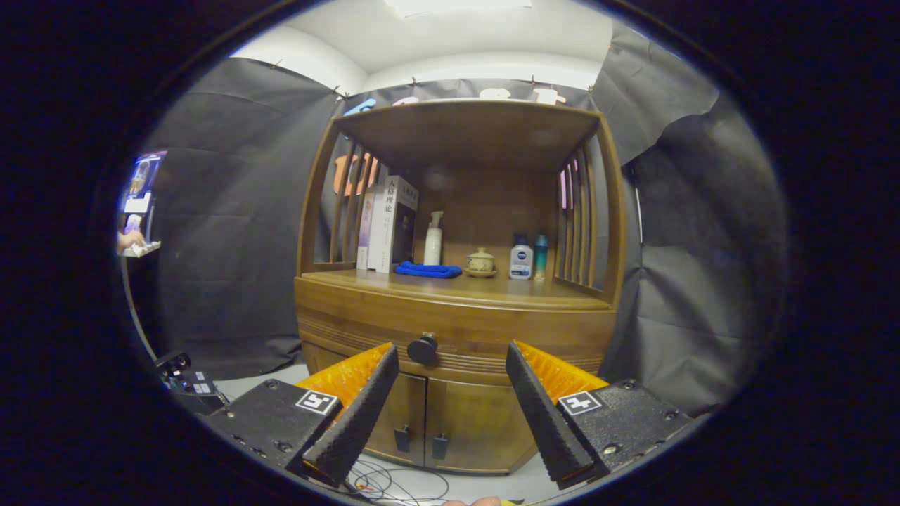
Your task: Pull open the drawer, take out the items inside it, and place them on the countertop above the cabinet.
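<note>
Your hand-held gripper [452,365] is spread wide, holding nothing. The drawer knob [422,348] sits beyond the fingertips, closer to the left one.

Recording booth dressed as a home corner. Black cloth walls [232,232] pinned up on all sides under a white ceiling [457,42] with a light panel. Centre: a wooden cabinet [457,309] with closed drawer, knob [422,348] and lower doors. On its countertop [492,289]: books [390,223], pump bottle [434,239], folded blue cloth [427,270], small lidded pot [481,261], two toiletry bottles [521,258]. Loose cables [394,481] on the floor, lower centre. The gripper [451,372] fingers stand apart, holding nothing.
</note>
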Demonstrator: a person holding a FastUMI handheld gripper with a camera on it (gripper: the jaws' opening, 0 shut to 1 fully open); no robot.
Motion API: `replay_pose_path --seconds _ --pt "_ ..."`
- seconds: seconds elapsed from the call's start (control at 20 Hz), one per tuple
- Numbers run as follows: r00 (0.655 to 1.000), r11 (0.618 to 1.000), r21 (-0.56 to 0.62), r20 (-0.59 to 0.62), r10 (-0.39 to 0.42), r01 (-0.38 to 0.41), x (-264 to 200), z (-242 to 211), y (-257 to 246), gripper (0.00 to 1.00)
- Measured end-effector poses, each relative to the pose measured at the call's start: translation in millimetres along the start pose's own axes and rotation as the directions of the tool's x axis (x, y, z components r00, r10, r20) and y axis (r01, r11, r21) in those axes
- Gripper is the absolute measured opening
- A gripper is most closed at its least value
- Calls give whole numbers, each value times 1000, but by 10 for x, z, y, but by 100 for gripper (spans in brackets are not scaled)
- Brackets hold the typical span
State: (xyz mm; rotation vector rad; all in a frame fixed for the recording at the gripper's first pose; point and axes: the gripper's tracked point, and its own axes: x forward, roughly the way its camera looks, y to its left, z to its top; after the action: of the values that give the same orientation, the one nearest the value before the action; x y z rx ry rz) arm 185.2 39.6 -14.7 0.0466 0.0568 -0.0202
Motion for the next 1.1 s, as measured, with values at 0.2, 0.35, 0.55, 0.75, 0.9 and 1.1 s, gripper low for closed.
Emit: replay_pose_path --seconds 0.2,0.35,0.55,0.75,0.9,1.1 --pt "998 1000 11 -67 10 -9 612 -221 161 99" --pt "997 1000 -14 -74 2 -3 901 -309 209 99" --pt "993 1000 -4 -118 1 -1 1197 -459 257 99" --pt "990 1000 2 -140 -29 29 1306 -557 261 92" --pt "988 999 10 -149 -31 33 1330 -574 289 75" --pt "984 996 -8 -159 -85 85 1307 -594 310 47"
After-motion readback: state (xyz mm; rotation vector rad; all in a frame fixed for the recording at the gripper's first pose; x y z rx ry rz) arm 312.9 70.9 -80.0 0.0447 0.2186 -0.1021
